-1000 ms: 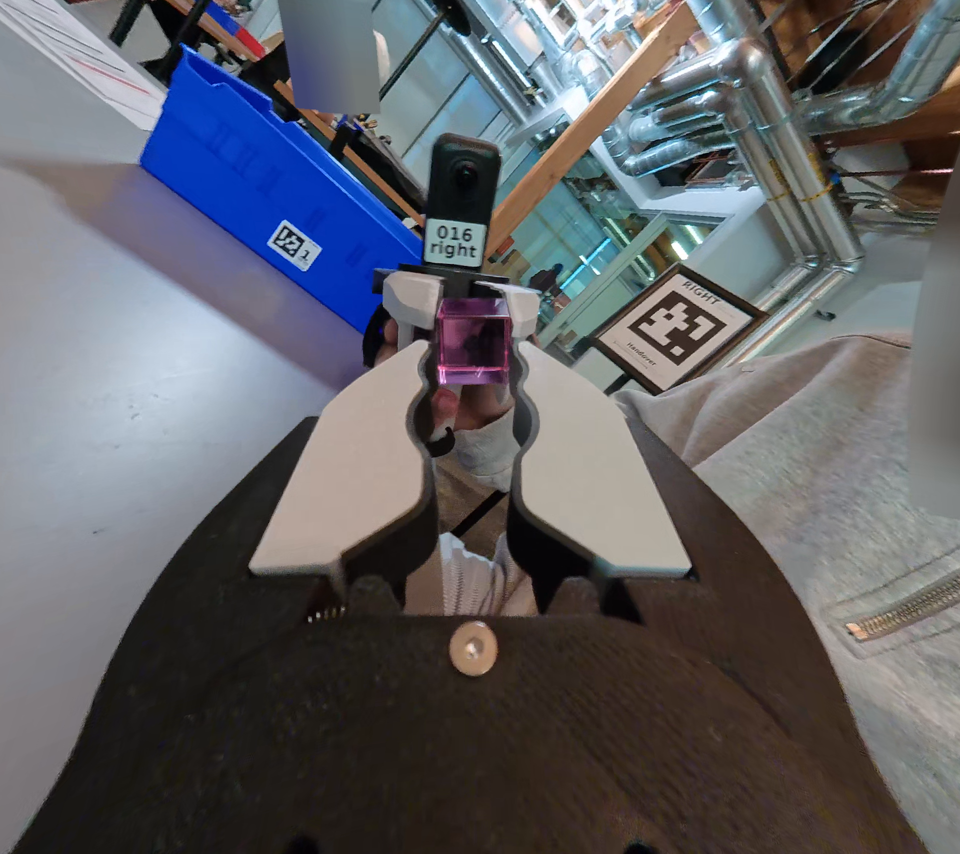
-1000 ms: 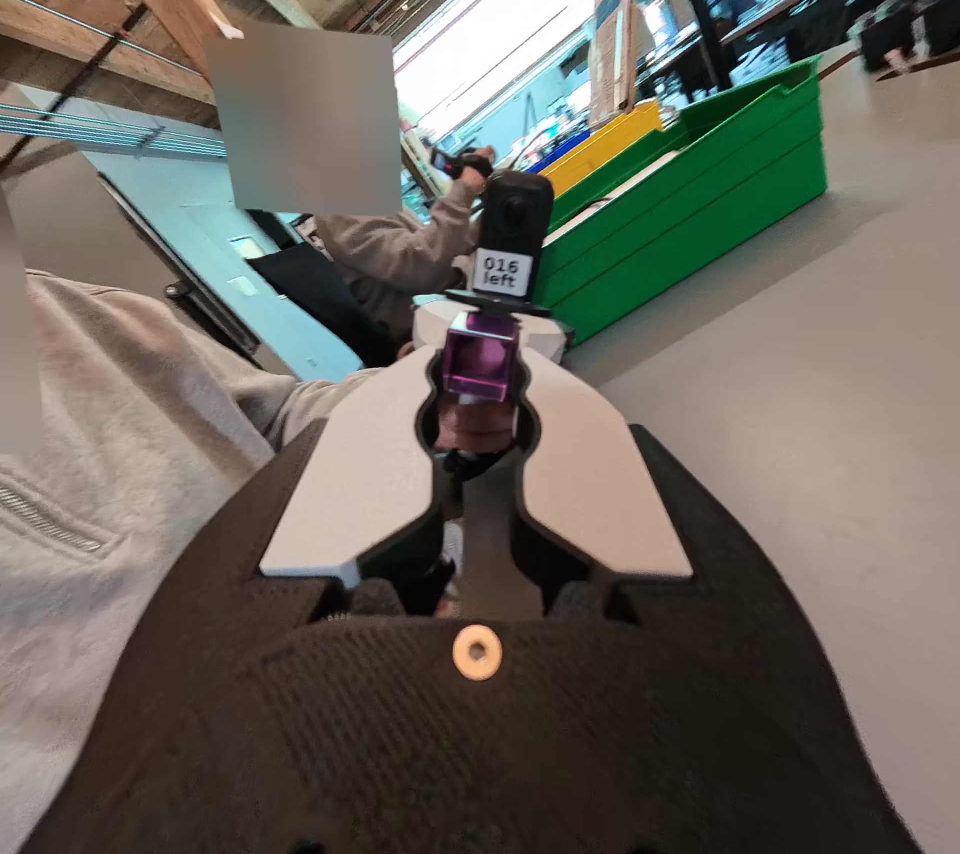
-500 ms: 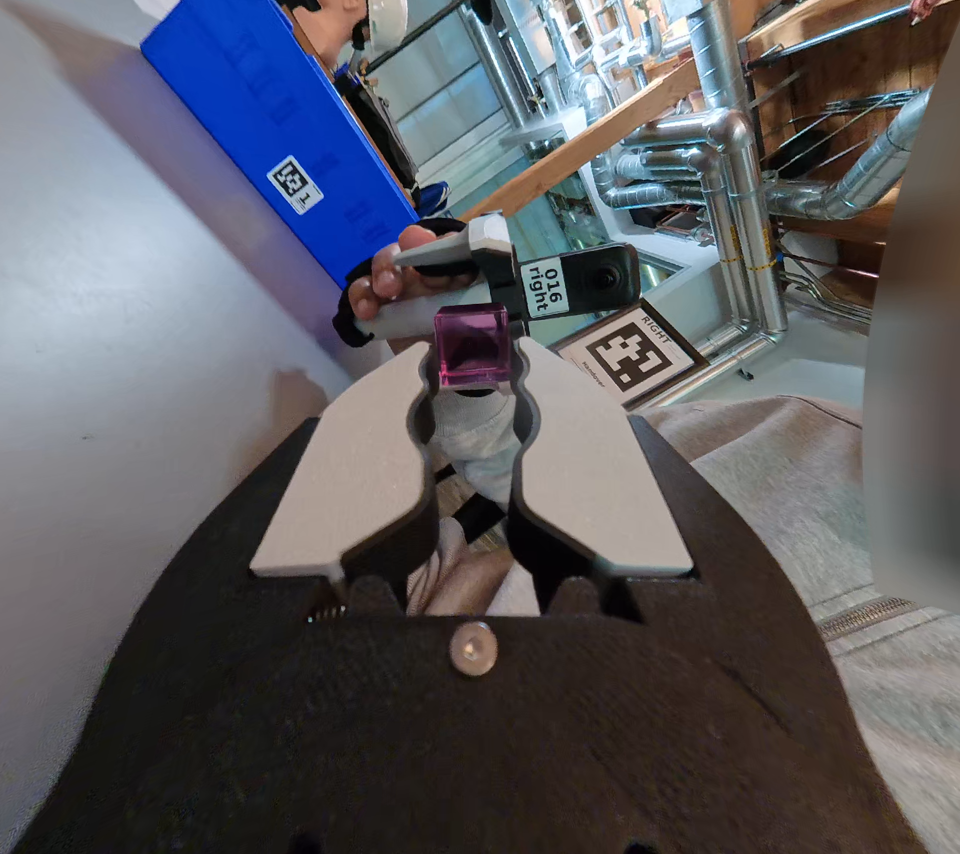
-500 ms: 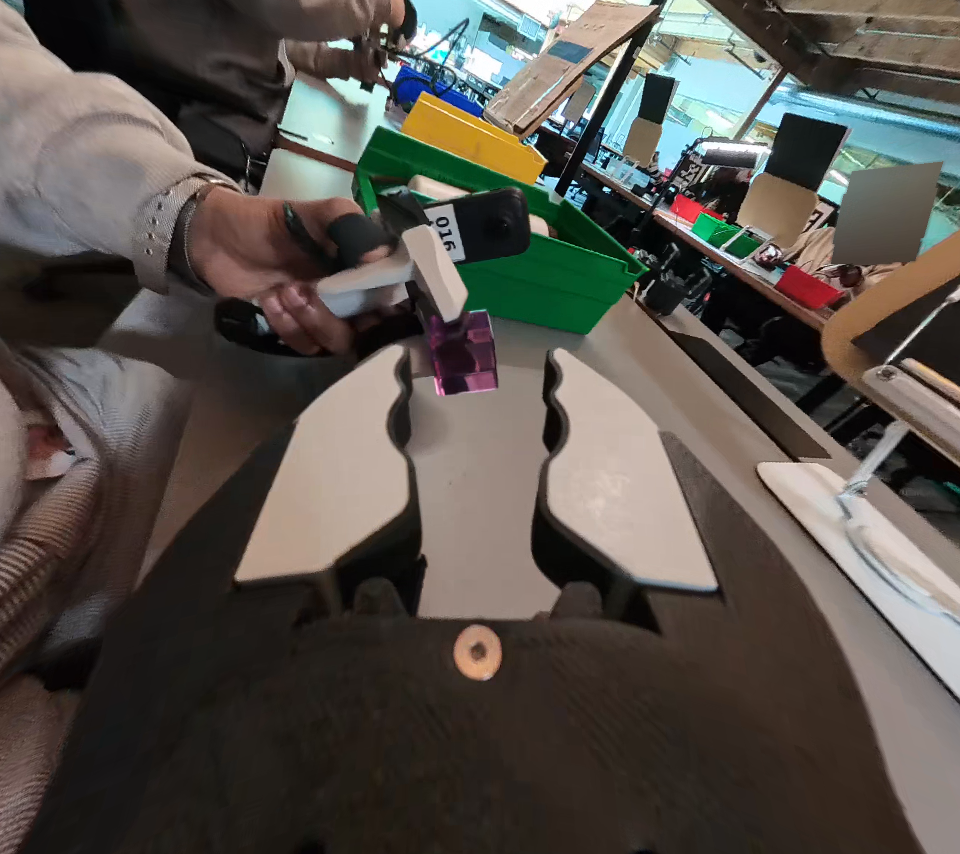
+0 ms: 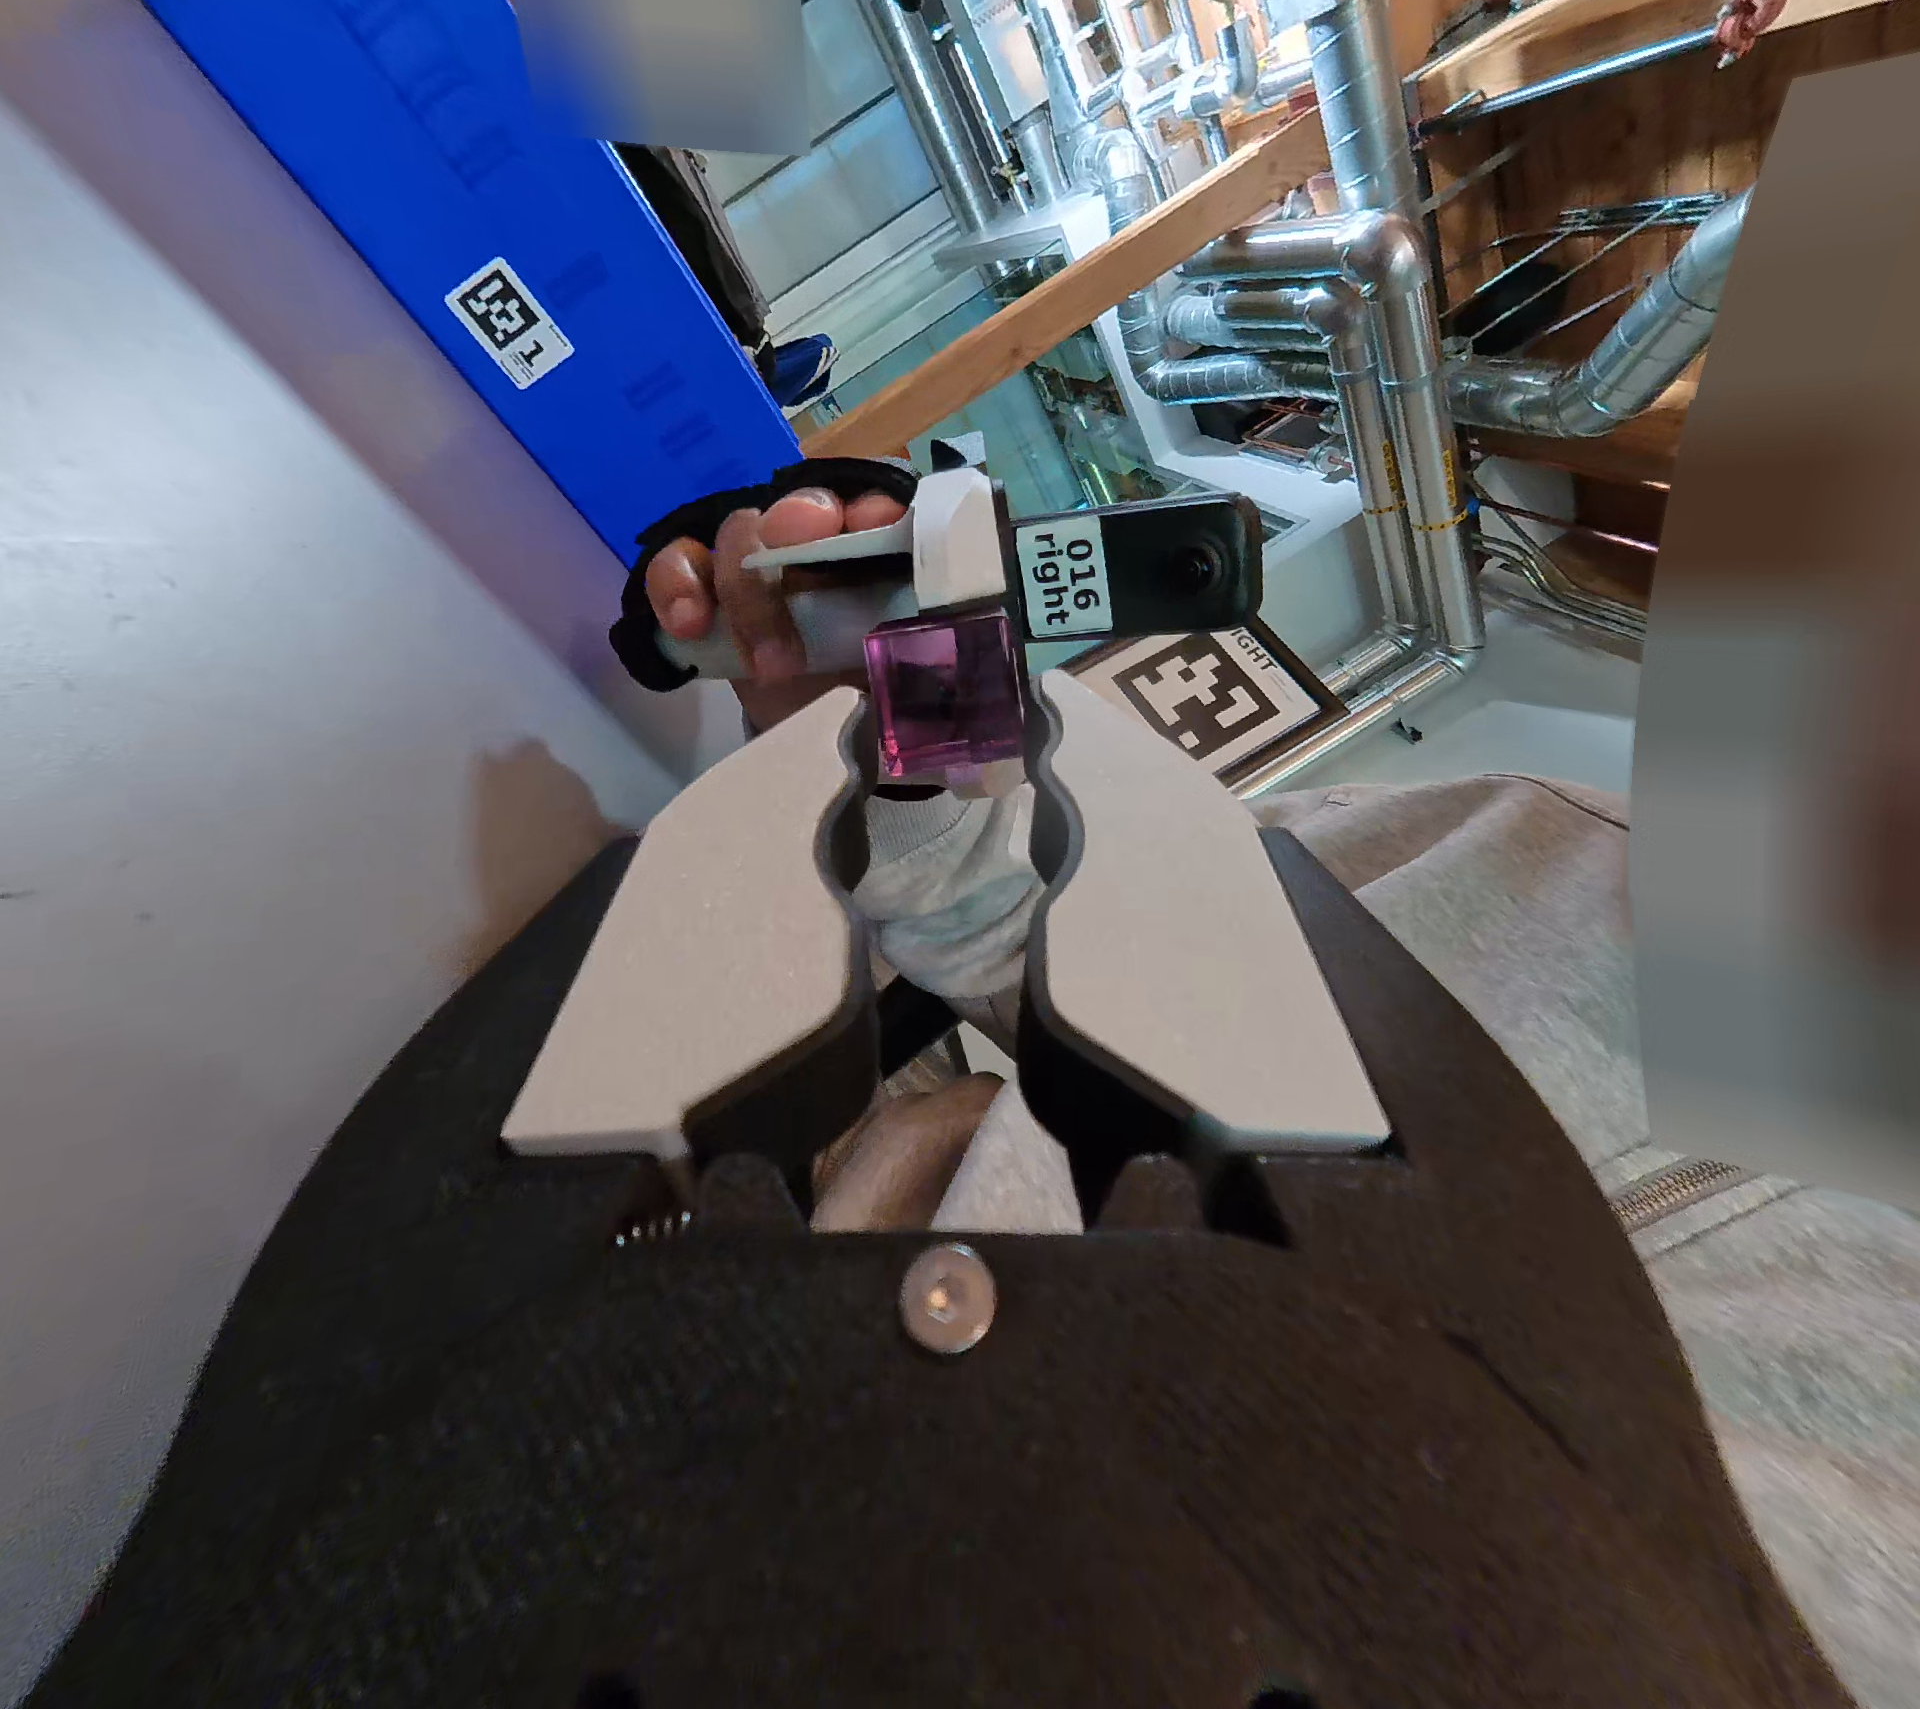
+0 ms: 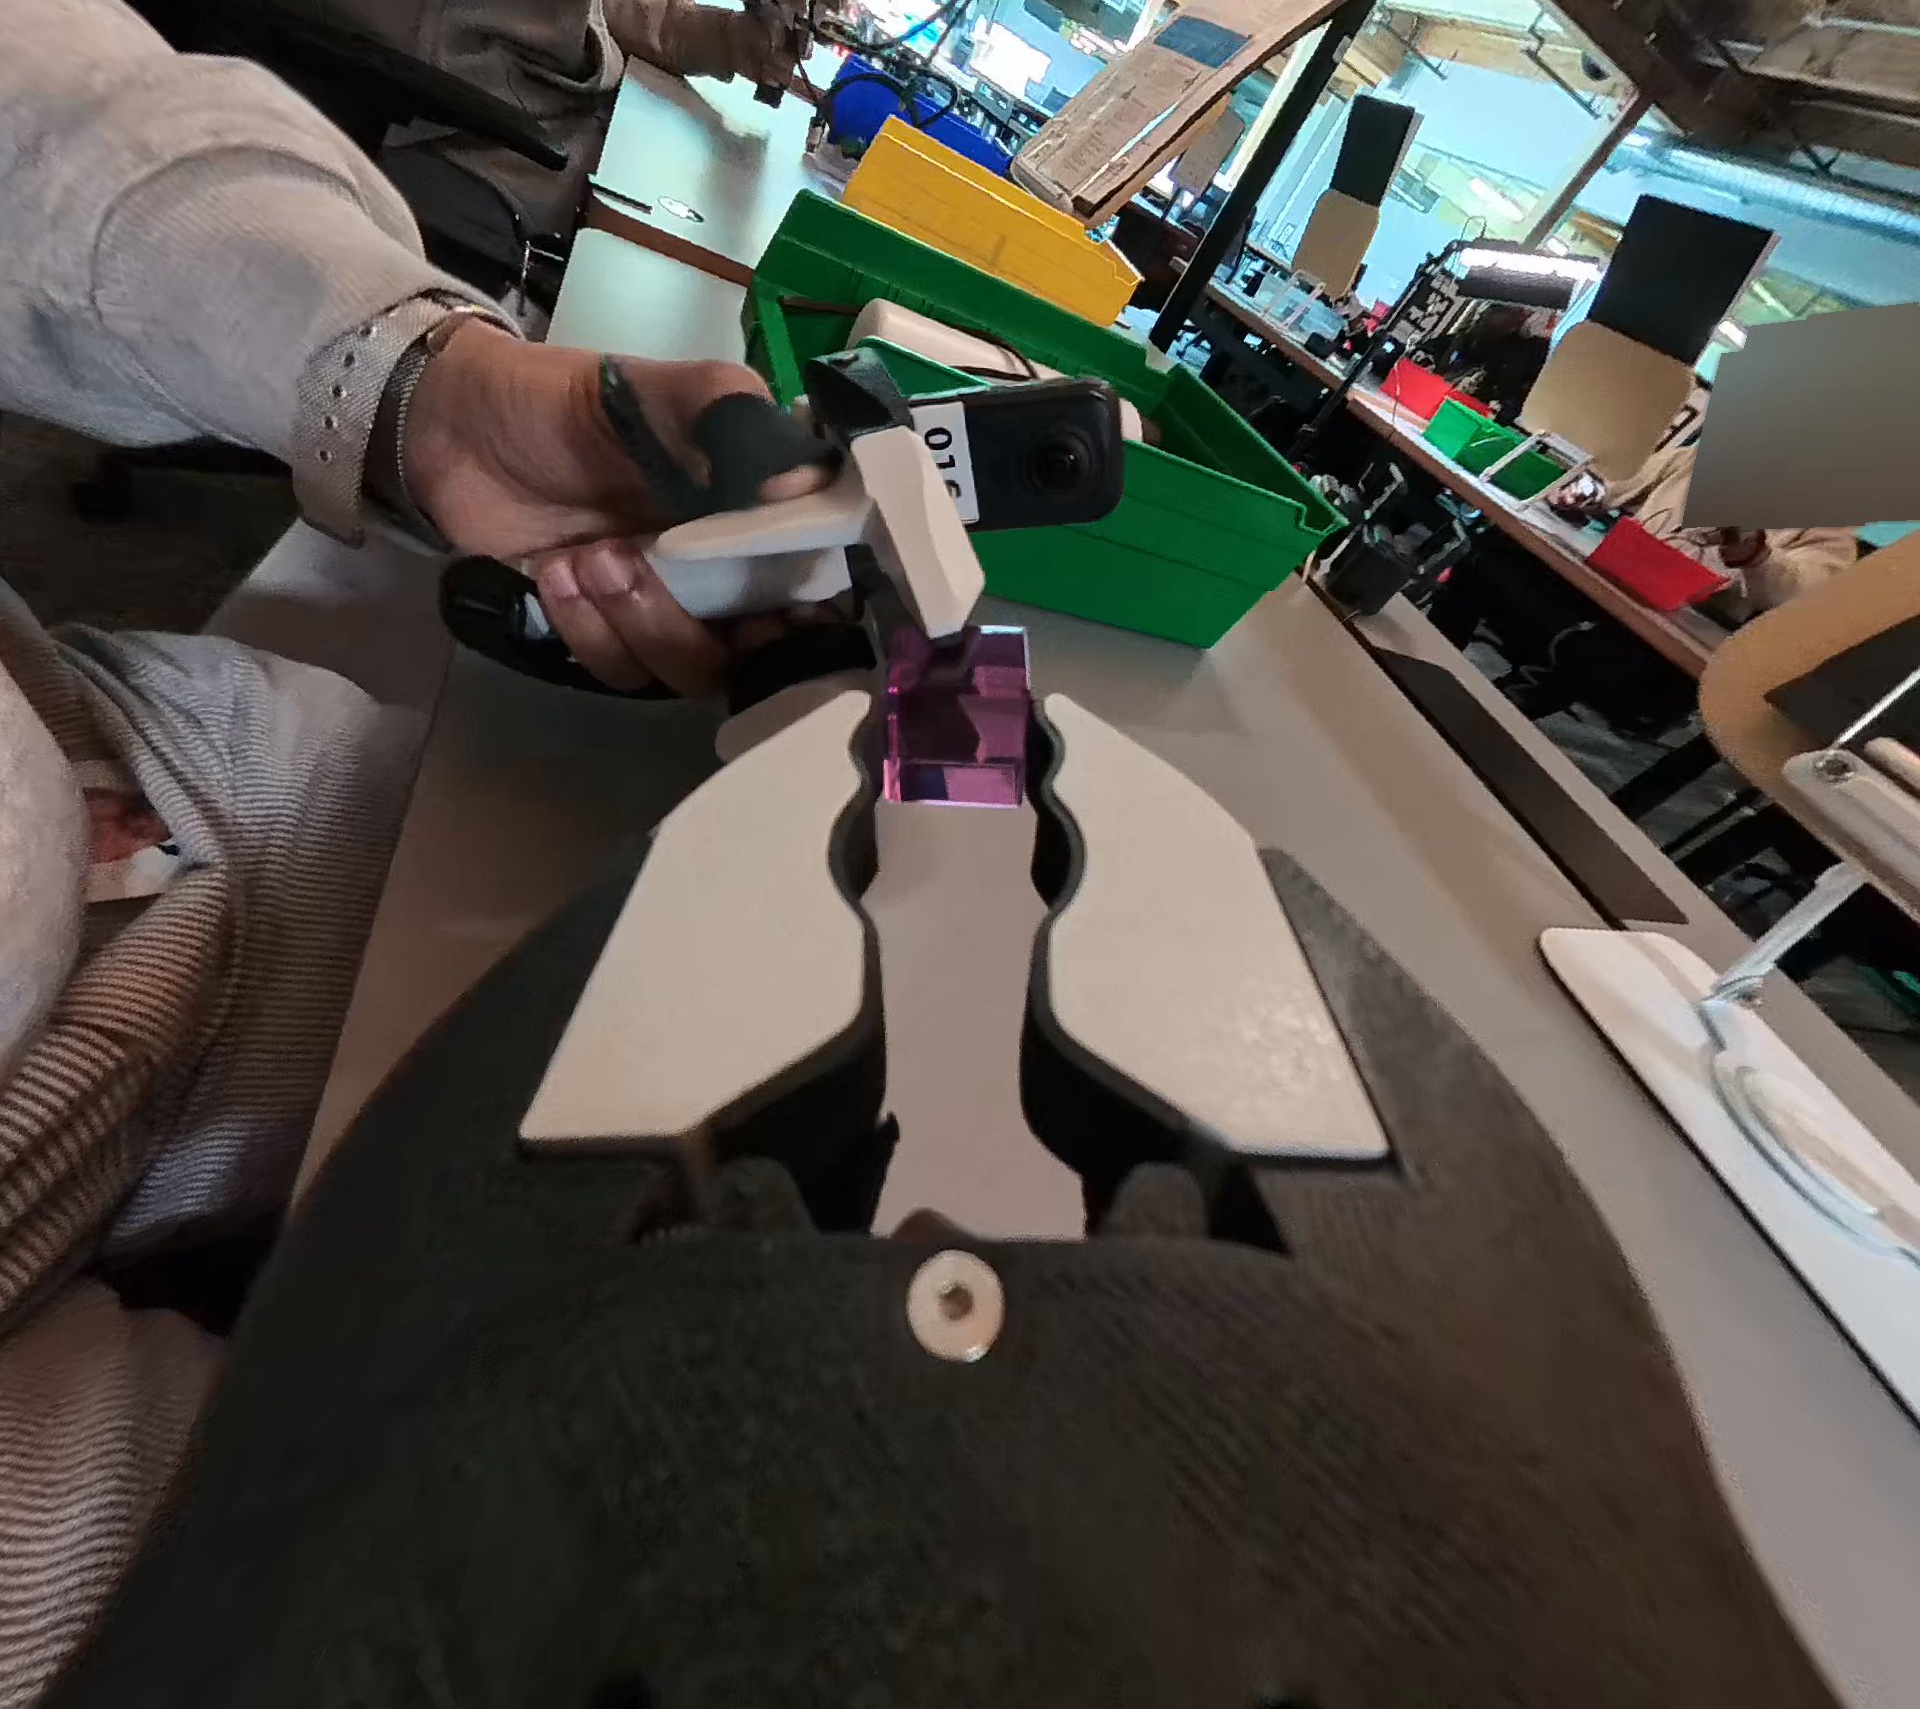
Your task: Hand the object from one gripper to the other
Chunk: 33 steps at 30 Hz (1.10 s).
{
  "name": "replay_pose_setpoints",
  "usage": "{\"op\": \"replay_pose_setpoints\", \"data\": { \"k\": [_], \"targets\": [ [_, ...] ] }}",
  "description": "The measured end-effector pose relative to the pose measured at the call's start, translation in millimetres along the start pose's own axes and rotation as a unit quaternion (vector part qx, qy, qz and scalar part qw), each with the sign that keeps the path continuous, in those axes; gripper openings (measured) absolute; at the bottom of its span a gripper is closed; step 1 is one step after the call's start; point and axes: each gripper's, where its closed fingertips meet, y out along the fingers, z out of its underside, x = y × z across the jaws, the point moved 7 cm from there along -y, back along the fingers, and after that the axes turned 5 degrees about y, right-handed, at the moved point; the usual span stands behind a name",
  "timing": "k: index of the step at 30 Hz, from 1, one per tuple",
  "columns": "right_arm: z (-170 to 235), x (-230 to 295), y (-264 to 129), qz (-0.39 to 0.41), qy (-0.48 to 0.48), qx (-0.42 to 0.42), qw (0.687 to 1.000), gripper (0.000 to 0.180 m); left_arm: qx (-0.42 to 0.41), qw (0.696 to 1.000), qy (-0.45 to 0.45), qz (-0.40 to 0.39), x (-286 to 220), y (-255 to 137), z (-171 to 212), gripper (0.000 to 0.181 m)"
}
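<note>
Grey table (image 6: 1195, 724) bears green bin (image 6: 1143, 516) holding something white.

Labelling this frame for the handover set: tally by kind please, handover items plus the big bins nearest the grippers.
purple cube: 1
grippers: 2, left gripper and right gripper, both around the cube
blue bin: 1
green bin: 1
yellow bin: 1
Total: 6

left tongs (image 5: 945, 729): closed on the purple cube (image 5: 943, 703), held sideways | right tongs (image 6: 951, 750): closed on the same cube, met at right angles
</note>
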Motion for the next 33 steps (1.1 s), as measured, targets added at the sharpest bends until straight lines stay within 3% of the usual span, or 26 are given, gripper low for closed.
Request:
{"op": "replay_pose_setpoints", "data": {
  "k": [1,7,12,24,29,33],
  "targets": [
    [0,-1,0,0.001,0.007,0.002,1.0,0.026,-0.005,1.0,0.004,-0.002,0,0,0,0.028],
    [2,-8,-3,-0.014,0.136,0.01,0.991,0.026,-0.039,0.997,0.058,-0.023,-3,-3,-8,0.042],
    [5,-14,-5,-0.067,0.308,-0.012,0.949,0.026,-0.037,0.995,0.084,-0.028,-6,-2,-9,0.046],
    [10,-16,-5,-0.127,0.428,-0.029,0.895,0.026,-0.022,0.976,0.207,-0.063,-20,0,-11,0.051],
    [20,-20,-2,-0.191,0.559,-0.053,0.805,0.026,0.035,0.943,0.318,-0.088,-24,4,-7,0.057],
    [26,-22,-2,-0.223,0.626,-0.07,0.744,0.026,0.085,0.899,0.412,-0.119,-27,9,1,0.063]
  ]
}}
